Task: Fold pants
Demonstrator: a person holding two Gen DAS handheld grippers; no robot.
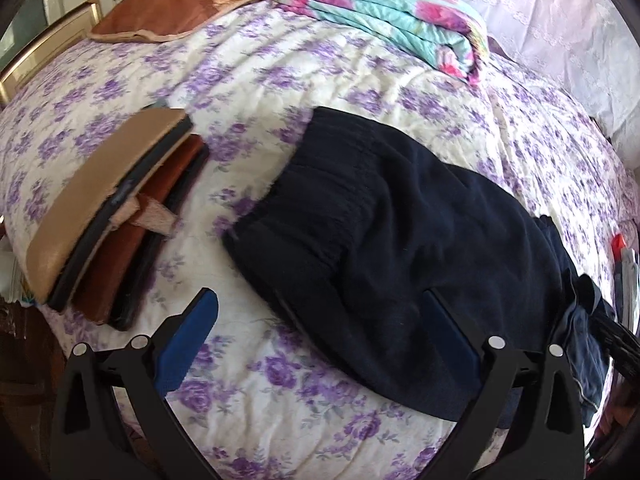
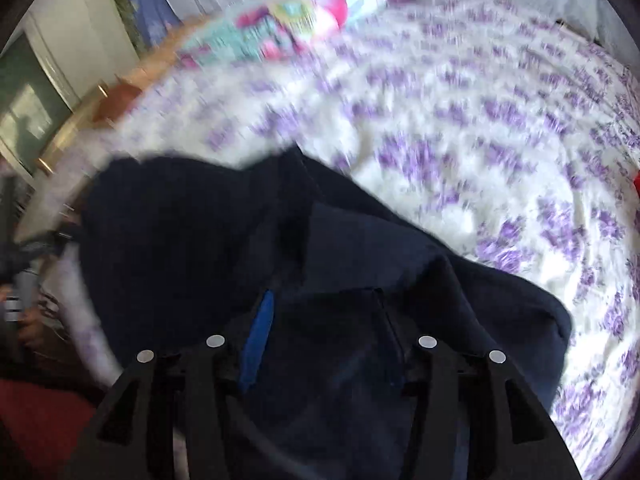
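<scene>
Dark navy pants point(image 1: 392, 216) lie on a bed with a purple-flowered sheet point(image 1: 260, 80), the ribbed waistband toward the left. My left gripper point(image 1: 316, 312) is open just above the near edge of the pants, its right finger over the cloth and its left finger over the sheet. In the blurred right wrist view the pants point(image 2: 200, 240) are bunched up in front. My right gripper point(image 2: 324, 320) has its fingers apart with dark cloth lying between and over them; I cannot tell whether it grips the cloth.
A folded floral blanket point(image 1: 384, 12) lies at the far side of the bed. A brown pillow point(image 1: 160, 12) is at the far left. Tan and brown flat cases point(image 1: 116, 208) lie left of the pants. More dark clothes point(image 1: 584, 328) hang at the right edge.
</scene>
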